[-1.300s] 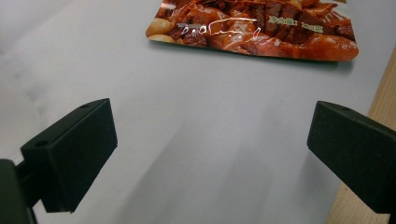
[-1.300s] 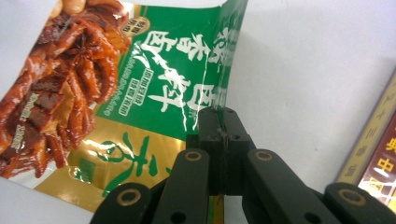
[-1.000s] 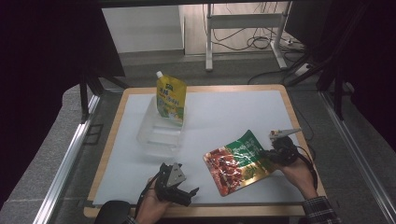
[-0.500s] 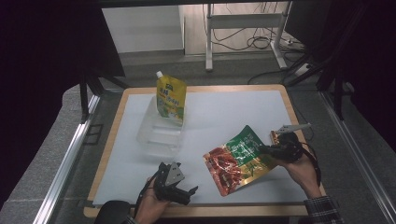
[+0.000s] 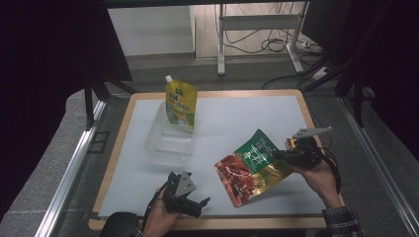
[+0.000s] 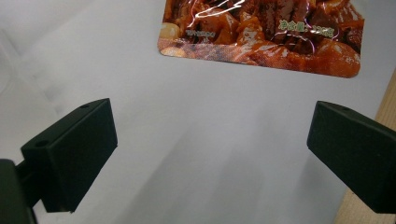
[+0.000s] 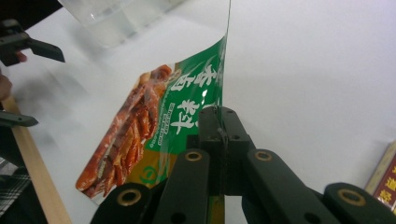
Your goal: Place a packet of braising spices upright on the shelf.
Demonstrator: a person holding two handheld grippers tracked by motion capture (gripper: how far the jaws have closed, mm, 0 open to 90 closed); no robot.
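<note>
Fingers of the left hand wrap the left gripper (image 5: 195, 203) low at the near edge of the white table mat (image 5: 237, 118), its blunt black jaws spread wide with nothing between them. Beyond it, a clear plastic tub (image 5: 168, 143) holds a glossy yellow spouted pouch (image 5: 181, 106) upright. Right of the tub, the right gripper (image 5: 277, 154), carried on a raised wrist, is clamped tight on the green edge of a crinkly red-and-green foil food pouch (image 5: 251, 167), tilting it off the mat.
</note>
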